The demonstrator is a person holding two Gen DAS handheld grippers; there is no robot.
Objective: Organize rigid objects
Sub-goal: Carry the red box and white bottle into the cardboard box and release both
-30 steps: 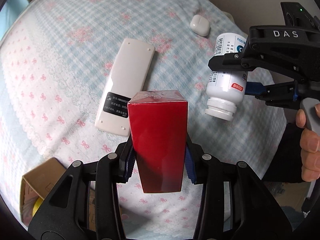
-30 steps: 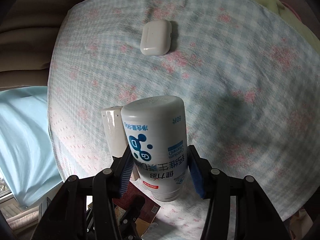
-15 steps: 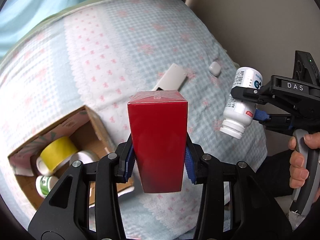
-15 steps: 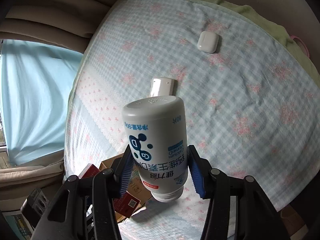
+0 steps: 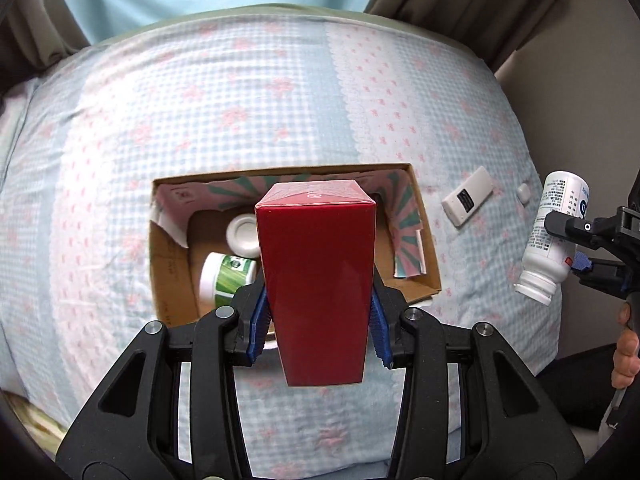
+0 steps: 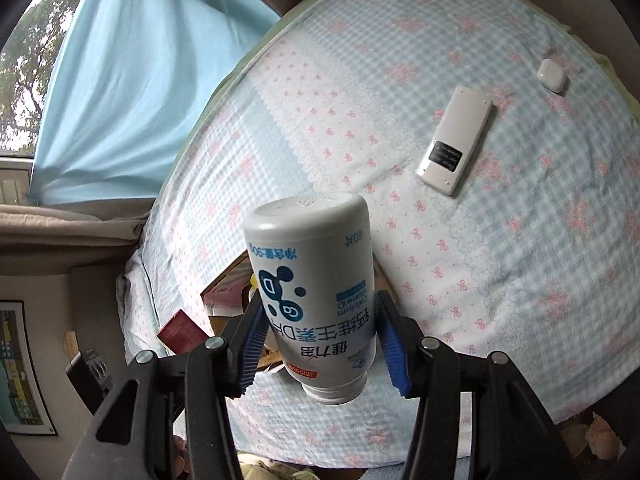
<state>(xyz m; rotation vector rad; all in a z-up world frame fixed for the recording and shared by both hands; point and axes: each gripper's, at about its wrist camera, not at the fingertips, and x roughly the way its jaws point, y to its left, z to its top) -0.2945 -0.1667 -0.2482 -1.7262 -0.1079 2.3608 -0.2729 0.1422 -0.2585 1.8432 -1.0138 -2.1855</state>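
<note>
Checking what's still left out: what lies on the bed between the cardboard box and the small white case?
The white remote lies on the bedspread between the cardboard box and the small white case, touching neither; the left wrist view shows it.

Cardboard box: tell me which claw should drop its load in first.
Left. The left claw holds the red box directly over the cardboard box; the right claw with its white bottle hangs off to the side.

Both grippers point steeply downward. The left gripper (image 5: 316, 320) has its blue-padded fingers (image 5: 256, 326) clamped tight; the right gripper (image 6: 326, 344) likewise grips firmly, a hand (image 5: 625, 354) curled around its handle.
</note>
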